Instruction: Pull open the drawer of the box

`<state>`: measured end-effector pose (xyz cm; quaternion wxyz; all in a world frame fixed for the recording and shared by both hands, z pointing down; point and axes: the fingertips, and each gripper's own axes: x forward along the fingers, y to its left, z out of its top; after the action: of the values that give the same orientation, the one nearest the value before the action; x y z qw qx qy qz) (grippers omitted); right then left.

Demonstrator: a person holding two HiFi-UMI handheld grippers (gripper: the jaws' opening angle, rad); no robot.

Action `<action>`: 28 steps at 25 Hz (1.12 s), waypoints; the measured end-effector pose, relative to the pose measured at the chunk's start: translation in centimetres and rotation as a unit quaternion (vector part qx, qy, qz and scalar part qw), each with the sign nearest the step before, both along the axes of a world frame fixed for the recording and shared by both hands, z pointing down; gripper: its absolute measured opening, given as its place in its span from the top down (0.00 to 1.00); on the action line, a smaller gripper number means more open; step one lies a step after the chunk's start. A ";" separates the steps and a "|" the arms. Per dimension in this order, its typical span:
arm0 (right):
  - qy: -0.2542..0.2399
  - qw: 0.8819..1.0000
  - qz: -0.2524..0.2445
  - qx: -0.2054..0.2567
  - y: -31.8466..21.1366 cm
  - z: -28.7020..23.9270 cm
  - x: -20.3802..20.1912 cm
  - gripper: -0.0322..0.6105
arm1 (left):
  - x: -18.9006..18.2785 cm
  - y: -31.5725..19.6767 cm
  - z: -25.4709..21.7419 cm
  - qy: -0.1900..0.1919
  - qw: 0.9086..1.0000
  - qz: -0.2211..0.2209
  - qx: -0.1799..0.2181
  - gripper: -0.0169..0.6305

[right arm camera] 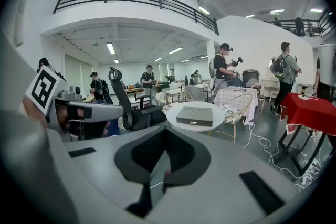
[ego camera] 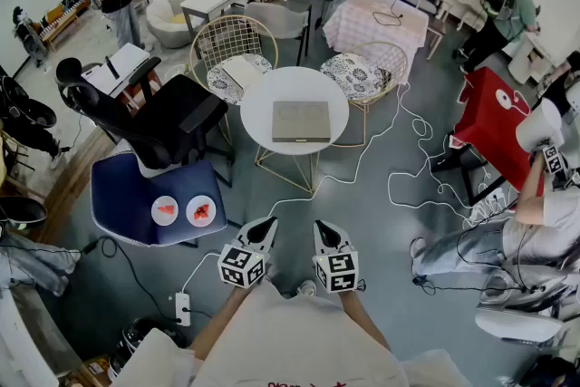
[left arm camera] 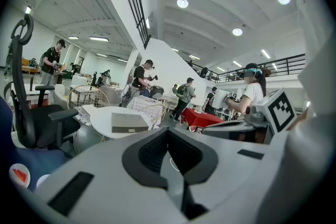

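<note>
A flat grey box (ego camera: 301, 120) lies on a round white table (ego camera: 294, 82) in the middle of the room, its drawer shut. In the right gripper view the box (right arm camera: 195, 116) shows a small handle (right arm camera: 196, 123) on its front face; in the left gripper view the box (left arm camera: 128, 123) sits off to the left. My left gripper (ego camera: 263, 233) and right gripper (ego camera: 326, 235) hover side by side close to my body, well short of the table. In their own views the left gripper (left arm camera: 168, 135) and right gripper (right arm camera: 165, 138) both have their jaws together with nothing between them.
A black office chair (ego camera: 154, 118) and a blue seat (ego camera: 122, 195) bearing two white plates stand left of the table. Wire chairs (ego camera: 231, 45) are behind it, a red table (ego camera: 494, 118) is at right, and cables (ego camera: 426, 186) trail over the floor. Several people stand around.
</note>
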<state>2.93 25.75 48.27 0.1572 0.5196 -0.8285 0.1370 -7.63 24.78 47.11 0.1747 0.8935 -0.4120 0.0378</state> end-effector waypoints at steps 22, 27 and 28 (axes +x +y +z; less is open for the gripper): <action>-0.021 1.000 -0.018 0.002 1.0 0.1 2.7 0.93 | 3.2 1.4 0.1 -0.009 1.000 -0.013 0.000 0.96; -0.018 0.999 -0.028 0.004 1.2 0.3 4.0 0.93 | 4.5 1.6 0.0 -0.011 1.000 -0.022 0.002 0.96; -0.019 0.999 -0.029 0.004 1.3 0.4 4.3 0.93 | 4.9 1.7 0.1 -0.012 1.000 -0.023 0.002 0.96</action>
<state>7.24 27.02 48.65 0.1430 0.4936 -0.8465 0.1387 -2.78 26.43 47.17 0.1688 0.8835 -0.4347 0.0436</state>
